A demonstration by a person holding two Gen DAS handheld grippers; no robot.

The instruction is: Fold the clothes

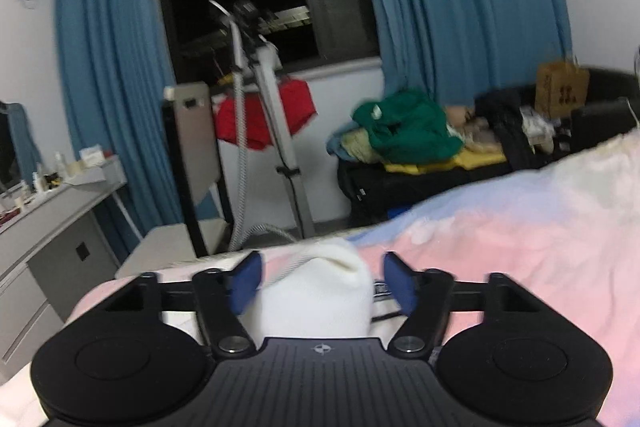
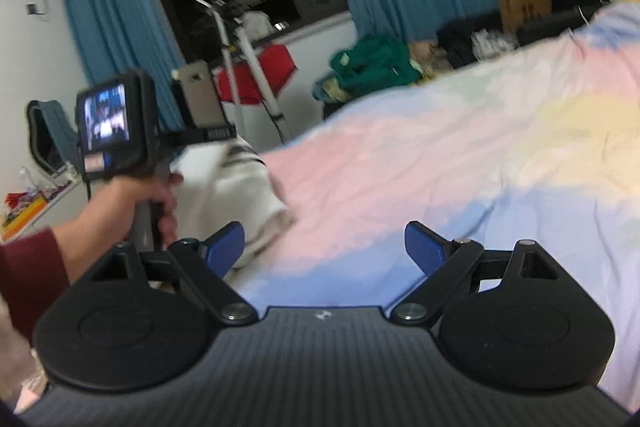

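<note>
A cream-white garment [image 1: 316,299] with a striped part lies bunched at the near left corner of the pastel bed cover [image 1: 520,247]. My left gripper [image 1: 323,279] straddles it. Its left pad touches the cloth, while a narrow gap and a label show beside the right pad. From the right wrist view, the same garment [image 2: 232,195] lies under the left device, whose handle a person's hand [image 2: 152,195] in a dark red sleeve grips. My right gripper [image 2: 324,249] hangs open over the bed cover [image 2: 440,147], with nothing between its fingers.
Left of the bed stand a grey desk [image 1: 60,195] with small items and a chair [image 1: 192,155]. A steamer stand [image 1: 272,107] with a red cloth [image 1: 280,115] is by the window. A clothes pile [image 1: 408,131] and a cardboard box [image 1: 562,89] sit on a black sofa.
</note>
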